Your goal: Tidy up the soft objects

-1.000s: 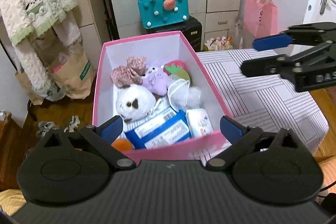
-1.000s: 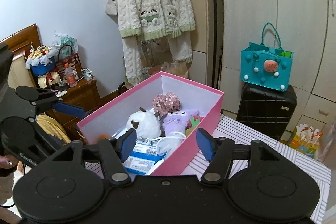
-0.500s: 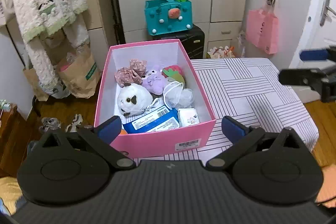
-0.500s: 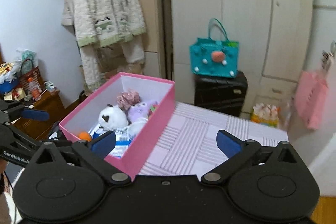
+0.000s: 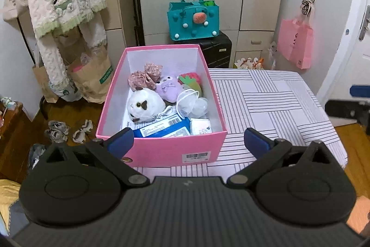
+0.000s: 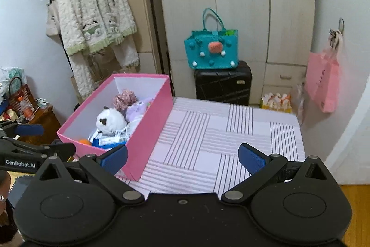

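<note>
Left gripper [image 5: 188, 139]: jaws apart, nothing between them. Pink box [image 5: 161, 149] sits just ahead, its near wall between the two pads, on the striped table [image 5: 266, 103]. Inside: white plush [image 5: 144, 105], purple plush [image 5: 167, 88], mesh pouch [image 5: 193, 102], tissue pack [image 5: 161, 130]. All look light and squashy; pinch plush mid-body, since thin mesh may slip. Right gripper [image 6: 182, 157]: jaws wide apart, empty, box off its left pad.

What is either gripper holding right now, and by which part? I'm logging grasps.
Nothing. The left gripper and right gripper are both open and empty.
</note>
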